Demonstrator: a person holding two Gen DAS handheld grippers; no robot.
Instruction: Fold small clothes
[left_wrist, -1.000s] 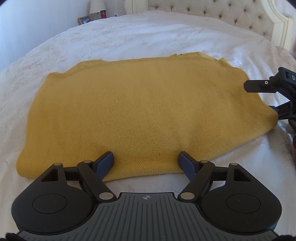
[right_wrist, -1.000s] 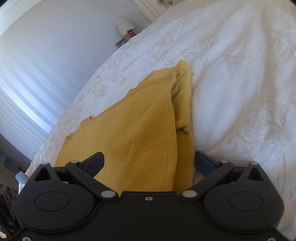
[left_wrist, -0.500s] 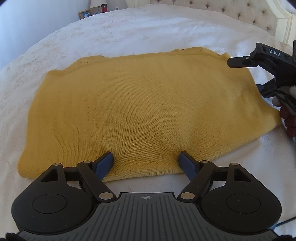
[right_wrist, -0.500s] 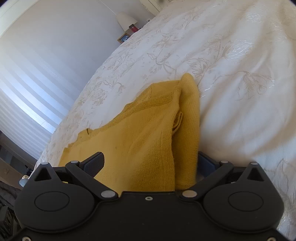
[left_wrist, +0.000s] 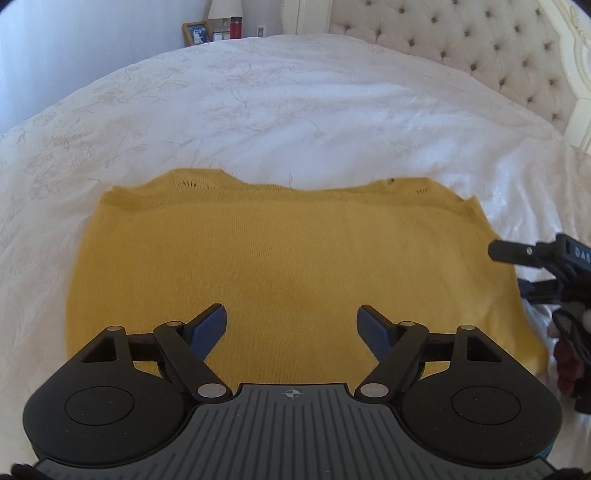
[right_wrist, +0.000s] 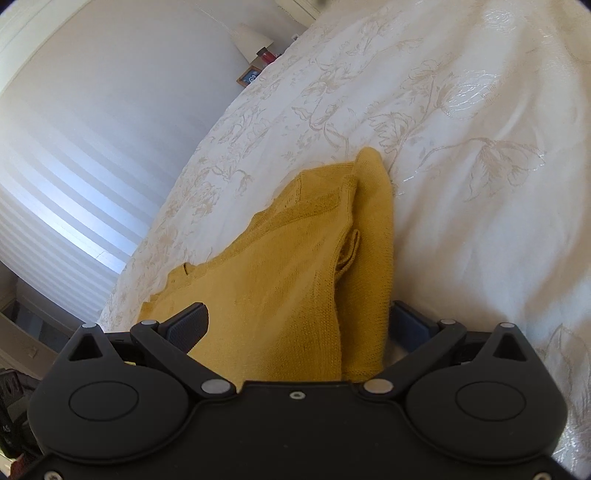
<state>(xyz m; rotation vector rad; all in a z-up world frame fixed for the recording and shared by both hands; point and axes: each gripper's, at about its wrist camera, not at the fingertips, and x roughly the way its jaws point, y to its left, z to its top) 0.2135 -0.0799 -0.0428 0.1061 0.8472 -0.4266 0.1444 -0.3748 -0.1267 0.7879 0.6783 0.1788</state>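
Note:
A mustard-yellow knit sweater (left_wrist: 288, 266) lies folded flat on the white bedspread (left_wrist: 295, 110). My left gripper (left_wrist: 291, 325) is open and empty, its blue-padded fingers held over the sweater's near part. My right gripper (right_wrist: 299, 325) is open, its jaws either side of the sweater's right end (right_wrist: 295, 280), where the layered edges show. The right gripper also shows at the right edge of the left wrist view (left_wrist: 546, 266), beside the sweater's right side.
A tufted cream headboard (left_wrist: 461, 48) stands at the back right. A nightstand with a lamp, a red bottle (left_wrist: 235, 26) and a picture frame (left_wrist: 195, 32) stands beyond the bed's far left. A blind-covered window (right_wrist: 55, 206) lies past the bed's edge.
My left gripper has moved forward over the sweater, whose near edge now lies under it. My right gripper has stayed at the sweater's right end, shifting only slightly. Both jaws remain open.

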